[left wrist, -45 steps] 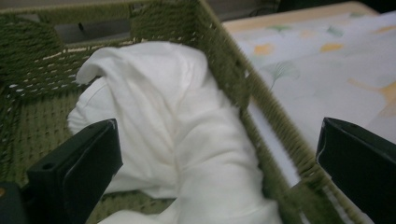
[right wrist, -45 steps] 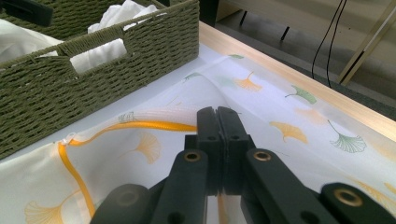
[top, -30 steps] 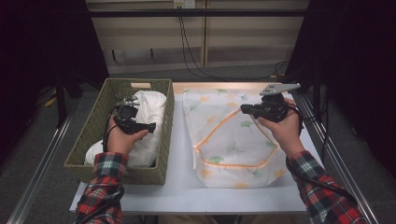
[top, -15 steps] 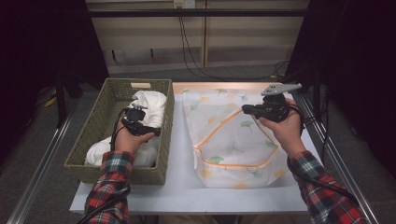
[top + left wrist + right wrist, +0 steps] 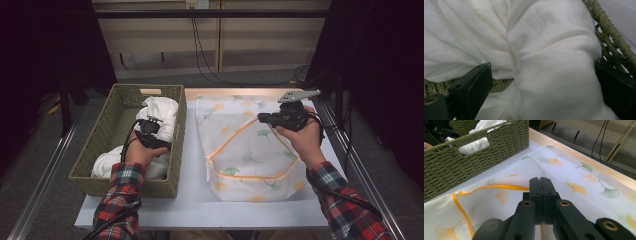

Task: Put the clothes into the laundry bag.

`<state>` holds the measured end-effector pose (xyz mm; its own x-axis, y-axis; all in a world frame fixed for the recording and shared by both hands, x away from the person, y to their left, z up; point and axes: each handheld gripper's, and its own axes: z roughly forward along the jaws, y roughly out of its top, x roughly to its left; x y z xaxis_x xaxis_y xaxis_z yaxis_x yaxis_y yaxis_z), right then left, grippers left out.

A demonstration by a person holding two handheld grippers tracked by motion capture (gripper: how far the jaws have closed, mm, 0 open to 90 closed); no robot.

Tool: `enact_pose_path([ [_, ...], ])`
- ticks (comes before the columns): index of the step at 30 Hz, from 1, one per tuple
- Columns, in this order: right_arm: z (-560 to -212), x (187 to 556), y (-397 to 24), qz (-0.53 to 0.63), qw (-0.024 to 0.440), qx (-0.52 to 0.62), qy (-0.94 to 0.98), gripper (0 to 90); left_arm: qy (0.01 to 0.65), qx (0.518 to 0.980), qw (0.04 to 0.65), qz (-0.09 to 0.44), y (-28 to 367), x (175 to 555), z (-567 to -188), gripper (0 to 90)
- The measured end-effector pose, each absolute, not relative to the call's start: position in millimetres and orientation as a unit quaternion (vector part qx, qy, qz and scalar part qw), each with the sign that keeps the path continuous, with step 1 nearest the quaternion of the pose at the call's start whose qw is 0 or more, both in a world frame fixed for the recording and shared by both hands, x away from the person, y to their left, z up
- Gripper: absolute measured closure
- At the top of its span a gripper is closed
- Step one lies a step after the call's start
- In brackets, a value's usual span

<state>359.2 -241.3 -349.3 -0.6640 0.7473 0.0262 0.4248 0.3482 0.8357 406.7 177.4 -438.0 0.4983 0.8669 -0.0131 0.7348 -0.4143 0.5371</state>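
A: Taking the woven basket (image 5: pixel 110 134) as the marker, where is everything?

B: The basket sits at the left end of the table (image 5: pixel 190 200). Inside it lies a bundle of white cloth (image 5: pixel 161 111), running from the far right corner down to the near left. The left gripper (image 5: pixel 148 131) is inside the basket too, right on top of that cloth.

A: How do its jaws stand?

B: Spread wide. In the left gripper view a thick fold of the white cloth (image 5: pixel 554 67) bulges between them, with one black jaw at either side of it and the basket's weave behind. They have not closed on it.

A: And on the other side of the basket?

B: Just beside its right wall a mesh laundry bag (image 5: pixel 250 145) lies flat, pale with printed leaves and an orange trim (image 5: pixel 499 187) around its mouth. The right gripper (image 5: pixel 265 118) is held over the bag's far right part, well apart from the basket.

A: Its jaws?

B: Pressed together. In the right gripper view the tips (image 5: pixel 540 185) meet right at the orange edge, apparently pinching the bag's rim there.
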Motion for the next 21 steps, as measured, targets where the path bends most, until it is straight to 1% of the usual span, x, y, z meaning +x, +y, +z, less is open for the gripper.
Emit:
enact_pose_path([
  [3, -349.4, 359.9, -241.4, 0.438, 0.184, 0.367, 0.800, 89.4, 0.485, 0.830, 0.243, 0.130, 177.5, 406.7, -439.3, 7.1],
  [5, -349.8, 360.3, -241.2, 0.439, 0.182, 0.368, 0.800, 89.4, 0.476, 0.837, 0.242, 0.118, 177.1, 406.9, -441.9, 11.1],
  [6, -350.5, 360.3, -240.3, 0.439, 0.182, 0.368, 0.799, 89.4, 0.470, 0.842, 0.244, 0.106, 175.7, 406.6, -444.9, 20.7],
  [8, -350.6, 360.2, -240.0, 0.440, 0.181, 0.368, 0.799, 89.4, 0.468, 0.844, 0.244, 0.101, 173.4, 405.9, -445.9, 27.9],
  [9, -350.9, 360.0, -239.4, 0.440, 0.181, 0.367, 0.800, 89.3, 0.460, 0.849, 0.240, 0.101, 172.3, 405.3, -446.3, 27.9],
  [13, -351.9, 358.7, -238.4, 0.440, 0.181, 0.364, 0.801, 89.4, 0.468, 0.846, 0.239, 0.090, 173.2, 404.5, -445.5, 39.7],
  [14, -351.9, 358.7, -238.4, 0.440, 0.181, 0.364, 0.801, 89.4, 0.469, 0.846, 0.238, 0.092, 173.6, 404.4, -444.6, 39.7],
  [17, -352.5, 358.6, -240.8, 0.438, 0.181, 0.367, 0.800, 89.4, 0.475, 0.842, 0.231, 0.110, 174.0, 402.3, -439.3, 47.5],
  [21, -351.9, 358.2, -242.0, 0.436, 0.183, 0.368, 0.801, 89.4, 0.483, 0.836, 0.227, 0.127, 178.7, 402.5, -436.6, 47.9],
])
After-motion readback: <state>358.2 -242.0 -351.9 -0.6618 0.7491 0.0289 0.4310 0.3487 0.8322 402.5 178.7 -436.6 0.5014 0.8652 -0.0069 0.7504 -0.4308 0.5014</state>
